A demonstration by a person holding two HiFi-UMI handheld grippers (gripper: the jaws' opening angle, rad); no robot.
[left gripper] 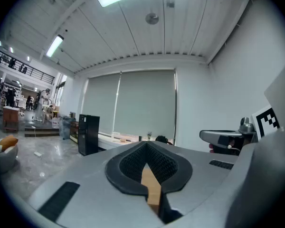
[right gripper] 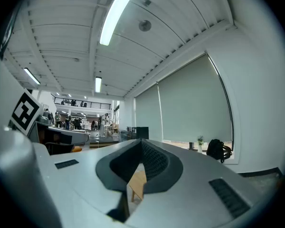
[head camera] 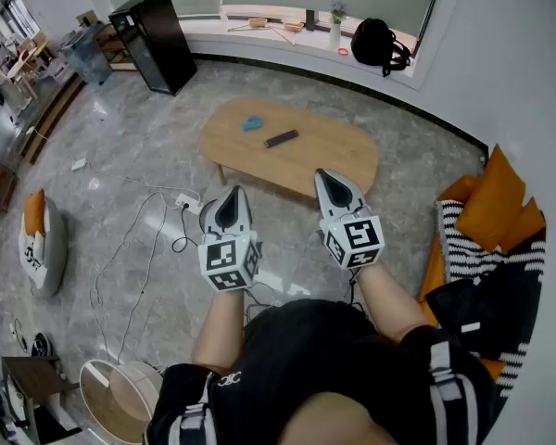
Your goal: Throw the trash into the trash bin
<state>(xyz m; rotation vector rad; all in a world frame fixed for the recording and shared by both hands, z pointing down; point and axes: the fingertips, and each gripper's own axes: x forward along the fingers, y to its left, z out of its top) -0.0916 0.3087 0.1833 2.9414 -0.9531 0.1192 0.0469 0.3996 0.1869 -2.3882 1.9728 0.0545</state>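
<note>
Grey veined stone floor (head camera: 120, 156), glossy, fills most of the head view. Oval wooden table (head camera: 334, 151), smooth with rounded ends, stands at upper centre. Round white-rimmed bin (head camera: 97, 365) sits at the lower left, well apart from the table. Left gripper (head camera: 230, 200) and right gripper (head camera: 332, 185), matte grey shells with ribbed black pads, point level toward the table. Both pairs of jaws are pressed together on nothing. Crumpled blue trash (head camera: 252, 123) lies on the tabletop near a flat dark bar (head camera: 281, 139).
</note>
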